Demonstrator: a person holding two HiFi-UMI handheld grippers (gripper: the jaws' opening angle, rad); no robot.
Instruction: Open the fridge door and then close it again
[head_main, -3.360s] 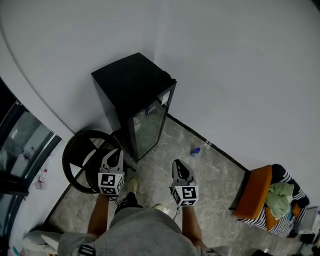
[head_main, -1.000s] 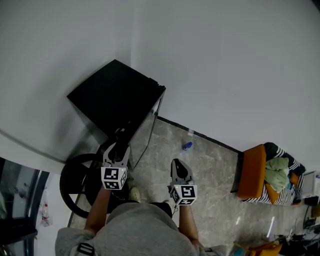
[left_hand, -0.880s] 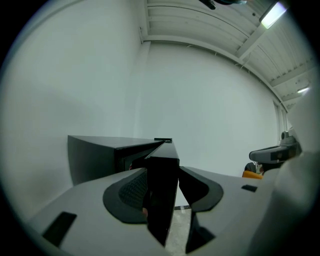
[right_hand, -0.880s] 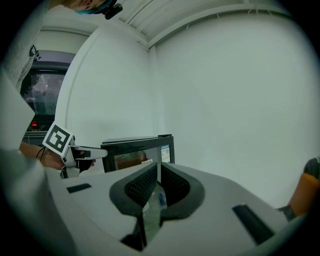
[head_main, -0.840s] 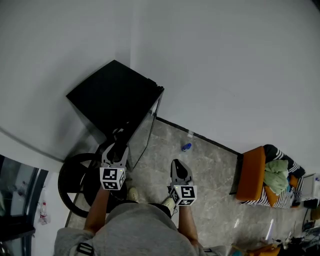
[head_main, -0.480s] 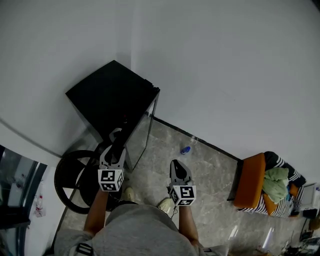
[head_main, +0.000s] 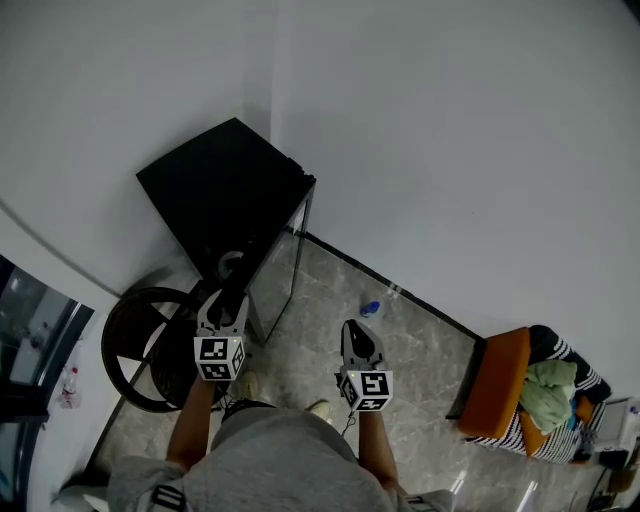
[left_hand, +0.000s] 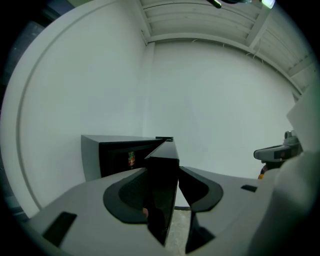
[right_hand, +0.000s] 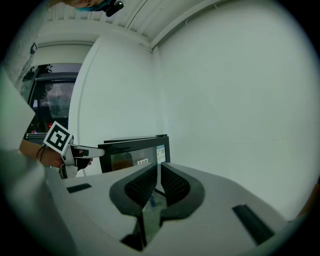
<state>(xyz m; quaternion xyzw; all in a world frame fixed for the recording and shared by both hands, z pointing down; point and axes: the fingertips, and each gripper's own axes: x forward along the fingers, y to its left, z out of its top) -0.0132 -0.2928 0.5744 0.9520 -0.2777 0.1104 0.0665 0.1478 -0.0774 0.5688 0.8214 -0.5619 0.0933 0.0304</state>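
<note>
Presently, farthest left of the fridge (head_main: 220, 185), a black round frame (head_main: 140, 345) leans just beside the cabinet's lower corner. The fridge itself is a black cabinet standing in the corner where two white walls meet. Its glass fridge door (head_main: 278, 268) stands partly swung out, hinged on the cabinet's wall side. The left gripper view shows the dark interior past the door's free edge, with a small item bearing a red and green label (left_hand: 131, 159) inside.

The left gripper (left_hand: 163, 170) is at that free edge. Its jaws stand wide apart with the door's thick edge between them, and both pad tips appear pressed on it.

To the right of the fridge front, apart from the door, the right gripper (right_hand: 158, 175) is held over the marble floor (head_main: 420, 350). Its jaws are drawn together with nothing between them.

Further right of the fridge, a small blue item (head_main: 370, 309) lies on the floor near the wall. Well apart from the fridge, at the far right, an orange seat (head_main: 497, 385) carries a green cloth (head_main: 548, 393).
</note>
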